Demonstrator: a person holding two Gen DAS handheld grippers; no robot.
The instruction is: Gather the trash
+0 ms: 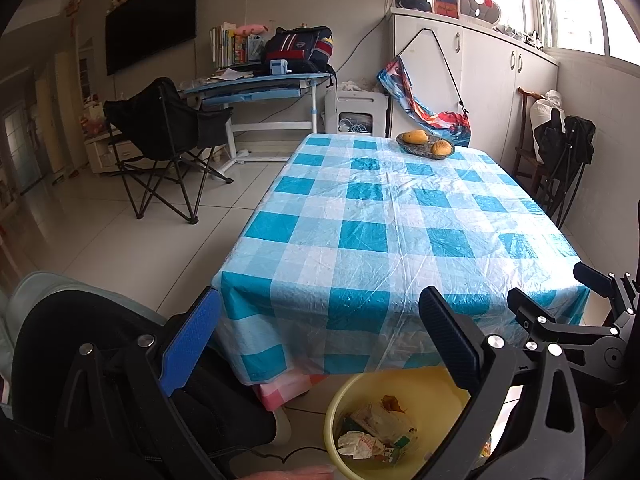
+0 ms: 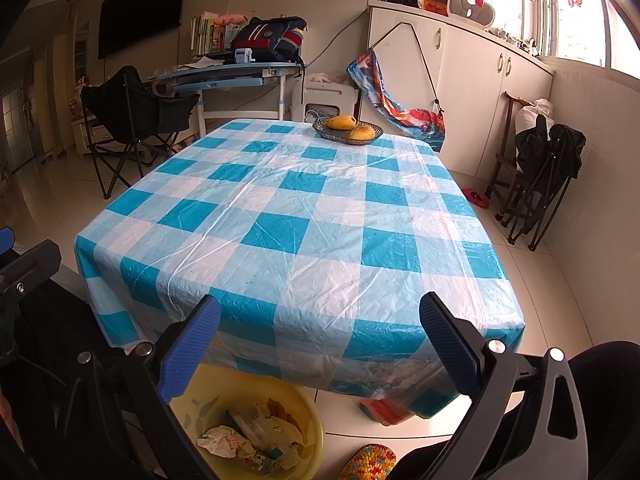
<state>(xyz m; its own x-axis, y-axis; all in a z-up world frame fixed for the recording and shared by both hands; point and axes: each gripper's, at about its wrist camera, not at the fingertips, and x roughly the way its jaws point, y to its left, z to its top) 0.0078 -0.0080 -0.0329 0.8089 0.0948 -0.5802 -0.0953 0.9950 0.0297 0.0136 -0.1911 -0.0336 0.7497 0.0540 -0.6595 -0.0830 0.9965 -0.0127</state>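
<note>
A yellow bin [image 1: 348,392] stands on the floor at the table's near edge; crumpled paper and wrappers [image 1: 376,432] lie inside it. The right wrist view shows the same bin [image 2: 308,412] with the trash [image 2: 256,436] below the near edge. My left gripper [image 1: 320,340] is open and empty, held in front of the table above the bin. My right gripper [image 2: 320,344] is also open and empty, hanging over the table's near edge. The right gripper's black frame [image 1: 560,320] shows at the right of the left wrist view.
A table with a blue-and-white checked cloth [image 2: 304,216] carries a basket of mangoes [image 2: 348,130] at its far end. A black folding chair [image 1: 168,136] and a desk with a backpack [image 1: 296,46] stand behind left. White cabinets [image 2: 472,92] and folded chairs [image 2: 544,176] line the right wall.
</note>
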